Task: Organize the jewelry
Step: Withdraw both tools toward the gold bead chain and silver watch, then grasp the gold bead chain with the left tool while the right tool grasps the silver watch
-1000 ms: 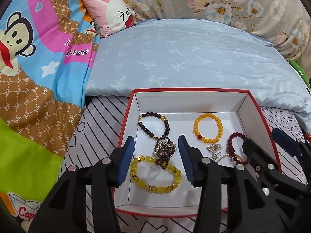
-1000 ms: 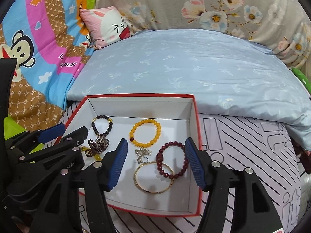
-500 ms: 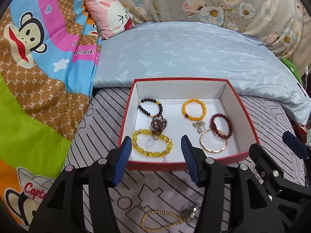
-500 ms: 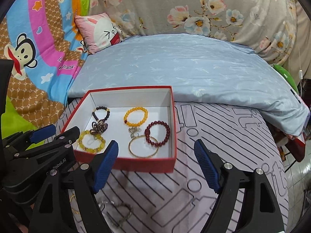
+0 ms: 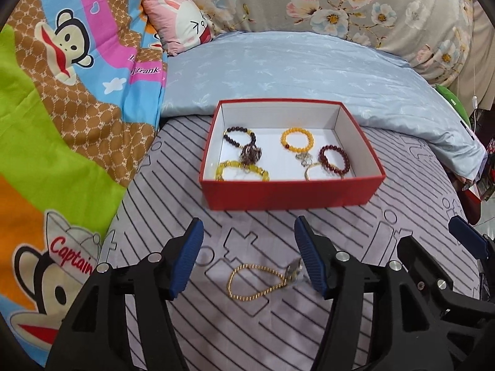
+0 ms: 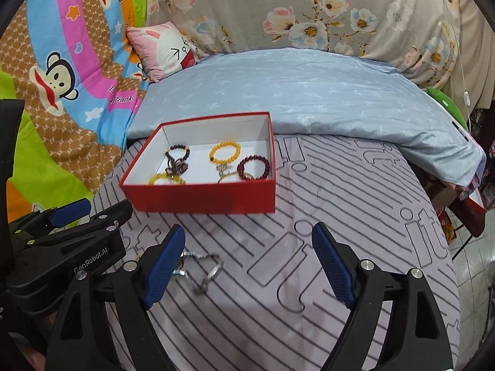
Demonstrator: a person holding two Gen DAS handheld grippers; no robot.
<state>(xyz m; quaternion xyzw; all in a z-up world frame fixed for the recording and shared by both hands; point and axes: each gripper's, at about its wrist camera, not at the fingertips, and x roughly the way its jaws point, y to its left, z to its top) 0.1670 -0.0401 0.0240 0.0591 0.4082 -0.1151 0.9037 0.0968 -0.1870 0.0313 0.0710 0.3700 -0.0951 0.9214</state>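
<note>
A red box (image 5: 290,196) with a white inside sits on the striped bed sheet and holds several bead bracelets and a gold bangle; it also shows in the right wrist view (image 6: 201,198). A gold chain bracelet (image 5: 253,281) lies on the sheet between the fingers of my open, empty left gripper (image 5: 250,259). A silver chain bracelet (image 6: 205,267) lies just right of the left finger of my open, empty right gripper (image 6: 250,266). Both grippers are in front of the box.
A light blue quilt (image 5: 309,71) lies behind the box. A cartoon monkey blanket (image 5: 62,99) covers the left side. A pink rabbit pillow (image 5: 182,27) sits at the back. The bed's right edge (image 6: 451,247) drops to the floor.
Both grippers have pulled back from over the box toward the near side of the bed. The gold and silver chain bracelets on the sheet have come into view.
</note>
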